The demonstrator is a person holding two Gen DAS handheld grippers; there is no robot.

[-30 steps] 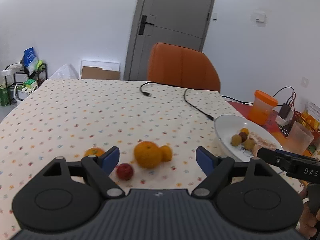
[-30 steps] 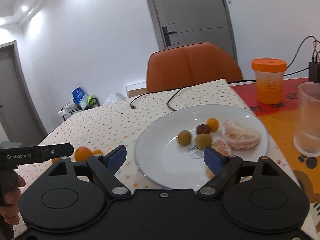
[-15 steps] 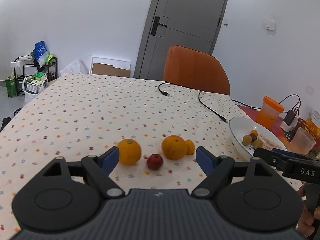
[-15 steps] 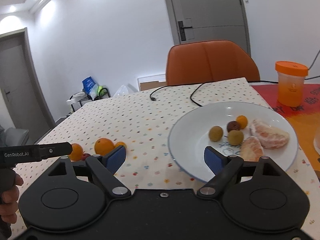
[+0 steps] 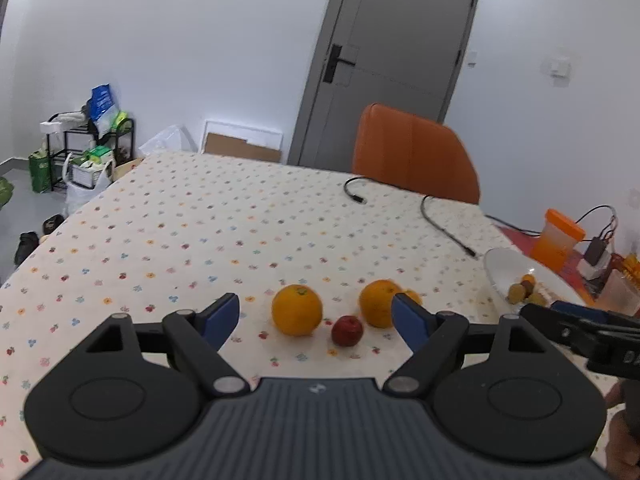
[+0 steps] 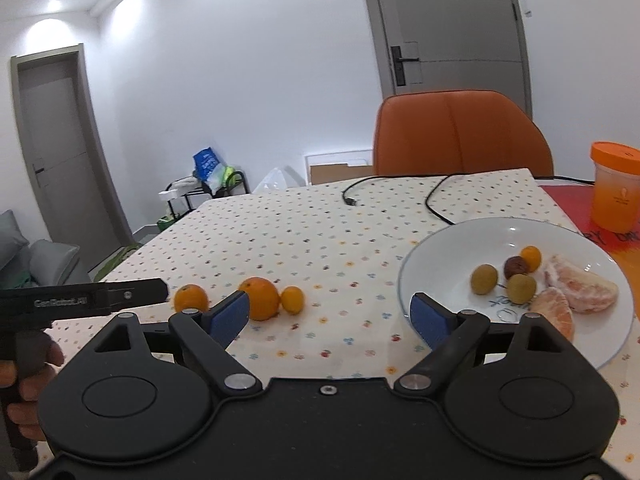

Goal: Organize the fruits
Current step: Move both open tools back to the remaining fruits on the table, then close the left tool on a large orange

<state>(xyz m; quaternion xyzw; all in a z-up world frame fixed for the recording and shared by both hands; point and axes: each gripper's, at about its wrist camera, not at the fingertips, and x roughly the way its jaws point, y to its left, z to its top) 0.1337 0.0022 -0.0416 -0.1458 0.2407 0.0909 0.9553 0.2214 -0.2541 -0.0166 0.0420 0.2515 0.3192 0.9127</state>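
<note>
In the left wrist view, two oranges (image 5: 297, 309) (image 5: 378, 303), a small red fruit (image 5: 347, 331) and a small kumquat (image 5: 412, 295) lie on the dotted tablecloth. My left gripper (image 5: 316, 318) is open and empty, just short of them. In the right wrist view, my right gripper (image 6: 330, 316) is open and empty above the cloth, between the oranges (image 6: 261, 298) and a white plate (image 6: 440, 240). The plate holds small green, brown and orange fruits and peeled citrus segments (image 6: 580, 292).
A black cable (image 6: 436, 196) lies across the far side of the table. An orange chair (image 6: 460, 132) stands behind it. An orange lidded cup (image 6: 616, 186) stands on a red mat at the right. A grey door (image 5: 392, 60) is at the back.
Both grippers have swung left and drawn back. The loose fruits now sit between my left fingers; the plate has shifted right in the right wrist view. Both stay open.
</note>
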